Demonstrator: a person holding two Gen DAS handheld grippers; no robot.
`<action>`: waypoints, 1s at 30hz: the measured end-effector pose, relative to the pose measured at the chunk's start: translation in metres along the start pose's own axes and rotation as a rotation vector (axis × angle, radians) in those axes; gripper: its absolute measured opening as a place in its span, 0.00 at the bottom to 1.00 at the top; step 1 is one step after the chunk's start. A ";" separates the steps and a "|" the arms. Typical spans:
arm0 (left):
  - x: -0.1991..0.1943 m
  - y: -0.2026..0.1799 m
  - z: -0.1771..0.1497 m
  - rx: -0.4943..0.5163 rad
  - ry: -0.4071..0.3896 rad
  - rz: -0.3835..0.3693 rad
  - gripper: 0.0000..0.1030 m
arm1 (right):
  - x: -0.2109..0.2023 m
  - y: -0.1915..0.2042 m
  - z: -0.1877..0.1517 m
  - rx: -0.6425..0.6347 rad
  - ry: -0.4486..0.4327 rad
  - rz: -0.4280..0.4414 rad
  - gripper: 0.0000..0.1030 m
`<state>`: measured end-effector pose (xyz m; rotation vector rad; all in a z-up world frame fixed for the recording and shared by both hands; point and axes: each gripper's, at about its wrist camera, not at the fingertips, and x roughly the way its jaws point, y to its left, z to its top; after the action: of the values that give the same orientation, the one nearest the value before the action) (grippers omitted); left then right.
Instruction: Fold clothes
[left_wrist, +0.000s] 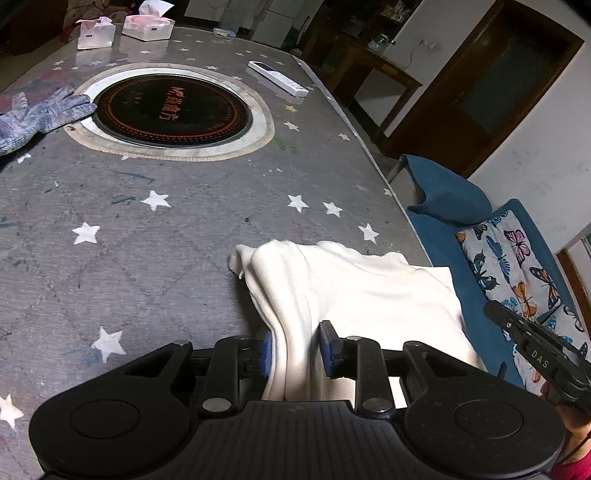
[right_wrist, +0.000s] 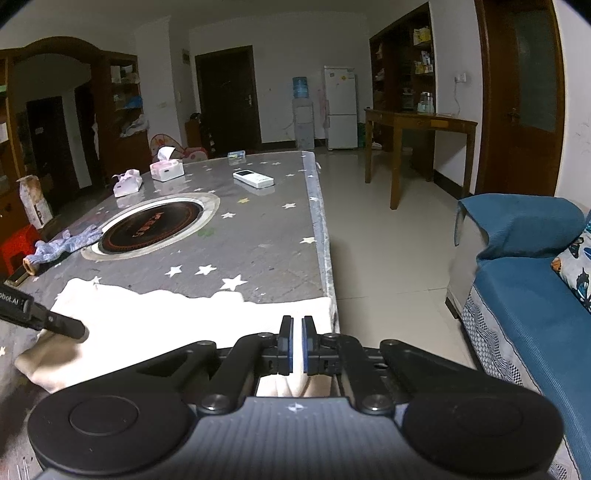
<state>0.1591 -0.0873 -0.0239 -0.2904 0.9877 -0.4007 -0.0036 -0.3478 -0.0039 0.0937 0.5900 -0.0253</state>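
Note:
A cream-white garment (left_wrist: 362, 291) lies bunched at the near right corner of the grey star-patterned table (left_wrist: 166, 229). My left gripper (left_wrist: 295, 347) has its blue-padded jaws around a raised fold of the garment and is shut on it. The garment also shows in the right wrist view (right_wrist: 177, 314), spread along the table's near edge. My right gripper (right_wrist: 297, 345) has its jaws nearly together above the garment's right end; whether cloth is pinched between them is hidden. The left gripper's finger (right_wrist: 55, 325) enters that view at the left, and the right gripper (left_wrist: 535, 354) shows in the left wrist view.
A round black hotplate (left_wrist: 171, 110) is set into the table's middle. A knitted glove (left_wrist: 40, 114) lies at its left, a white remote (left_wrist: 277, 77) and tissue packs (left_wrist: 147, 26) farther back. A blue sofa (right_wrist: 524, 280) with a butterfly cushion stands right. A wooden side table (right_wrist: 417, 147) stands beyond.

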 end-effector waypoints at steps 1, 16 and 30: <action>0.000 0.001 0.000 -0.001 -0.001 0.002 0.30 | 0.000 0.001 0.000 -0.001 0.001 0.002 0.04; -0.009 0.008 0.001 -0.007 -0.027 0.044 0.43 | 0.004 0.017 -0.009 -0.033 0.022 0.038 0.20; -0.030 0.004 -0.014 0.041 -0.077 0.054 0.49 | -0.006 0.039 -0.032 -0.059 0.053 0.116 0.33</action>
<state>0.1336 -0.0711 -0.0105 -0.2402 0.9092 -0.3579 -0.0246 -0.3064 -0.0240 0.0708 0.6366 0.1072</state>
